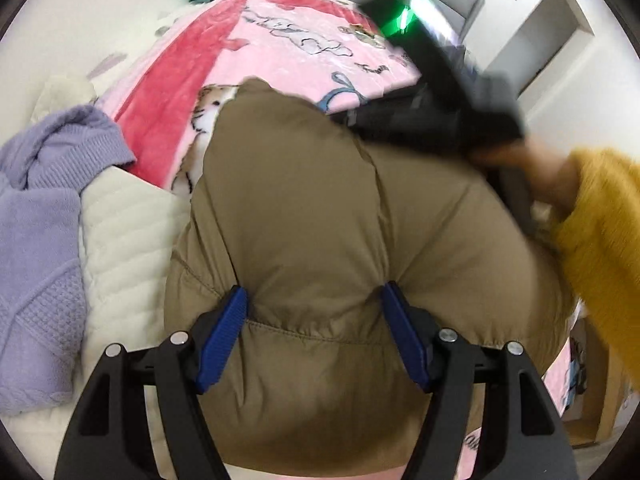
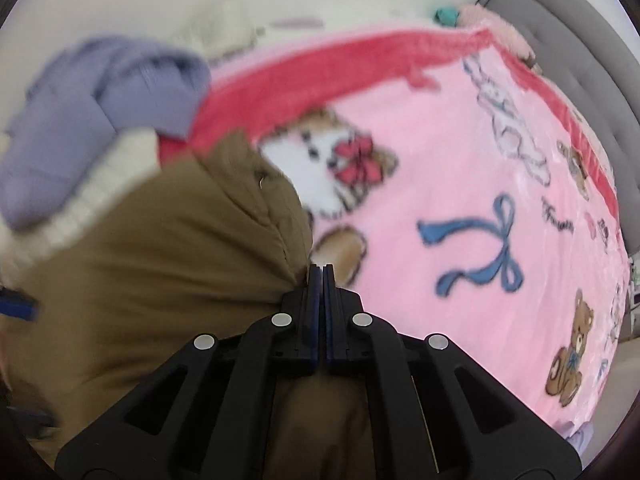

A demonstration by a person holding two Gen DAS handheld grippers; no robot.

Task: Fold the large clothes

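We saw the brown puffer jacket (image 1: 304, 216) bunched up on the bed, lying over the pink cartoon blanket (image 2: 460, 168) and against a cream quilted garment (image 1: 124, 240), with a lilac knitted sweater (image 1: 40, 216) heaped just beside that. Our left claw (image 1: 314, 304) stood spread wide, its blue pads (image 1: 224, 332) pressed into the padded fabric on either side of a thick fold. Our right claw (image 2: 319, 276) was pressed together at the jacket's edge, where the fabric gathered toward its tips; whether cloth was pinched between them, we could not tell. In the left wrist view, the right claw's black body (image 1: 448, 92) appeared blurred above the jacket, held by a hand in a mustard sleeve (image 1: 600, 240).
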